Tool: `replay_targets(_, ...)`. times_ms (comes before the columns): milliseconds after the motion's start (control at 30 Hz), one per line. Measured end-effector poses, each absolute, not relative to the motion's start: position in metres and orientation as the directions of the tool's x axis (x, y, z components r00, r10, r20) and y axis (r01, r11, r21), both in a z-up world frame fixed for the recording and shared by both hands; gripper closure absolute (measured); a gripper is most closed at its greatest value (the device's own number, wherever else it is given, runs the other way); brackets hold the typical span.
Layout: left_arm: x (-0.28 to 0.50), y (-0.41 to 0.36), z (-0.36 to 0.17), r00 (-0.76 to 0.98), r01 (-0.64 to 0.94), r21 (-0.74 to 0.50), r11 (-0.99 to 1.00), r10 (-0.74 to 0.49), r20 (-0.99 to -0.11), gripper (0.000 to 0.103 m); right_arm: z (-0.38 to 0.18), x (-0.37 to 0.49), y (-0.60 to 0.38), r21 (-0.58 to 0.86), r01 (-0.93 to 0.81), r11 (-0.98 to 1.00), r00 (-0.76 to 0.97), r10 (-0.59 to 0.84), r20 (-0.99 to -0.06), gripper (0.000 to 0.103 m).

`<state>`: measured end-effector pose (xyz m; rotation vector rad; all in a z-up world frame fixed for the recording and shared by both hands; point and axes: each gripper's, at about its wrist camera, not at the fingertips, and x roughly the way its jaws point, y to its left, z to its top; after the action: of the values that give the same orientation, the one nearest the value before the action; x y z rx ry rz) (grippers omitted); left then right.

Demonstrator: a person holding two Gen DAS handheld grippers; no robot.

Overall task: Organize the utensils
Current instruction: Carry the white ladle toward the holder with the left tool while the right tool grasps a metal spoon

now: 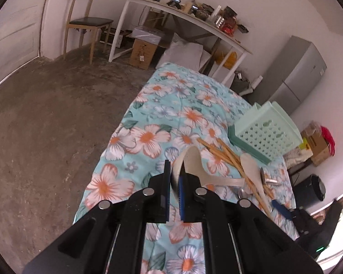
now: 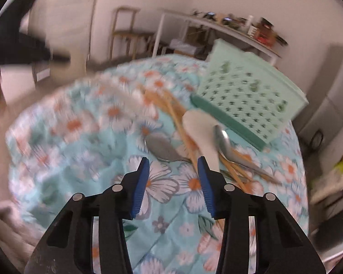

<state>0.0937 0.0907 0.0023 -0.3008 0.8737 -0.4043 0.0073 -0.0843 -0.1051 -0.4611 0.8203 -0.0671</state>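
Both wrist views: down onto tablecloth

We note a turquoise cloth with white-orange flowers, a mint-green perforated basket, and blue gripper pads.

One green basket; two white rice paddles; three metal spoons; a bundle of wooden chopsticks, number unclear; one flowered cloth.

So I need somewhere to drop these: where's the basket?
The mint-green basket sits tilted on the floral cloth, right of centre in both wrist views, just behind the chopsticks.
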Motion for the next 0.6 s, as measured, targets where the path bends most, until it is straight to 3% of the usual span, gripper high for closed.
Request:
replay_targets(267,0.108,0.092,-0.008,0.571,0.204,-0.444,0.872,-0.475,-0.670,0.098,-0.140,0.025,-0.066,-0.615,-0.190,0.765,0.686,-0.344,-0.641,0.073)
replay_targets(600,0.118,0.091,-0.010,0.578,0.216,-0.452,0.865,-0.487,-0.655,0.098,-0.151,0.047,-0.061,-0.674,-0.183,0.716,0.688,-0.396,-0.608,0.087)
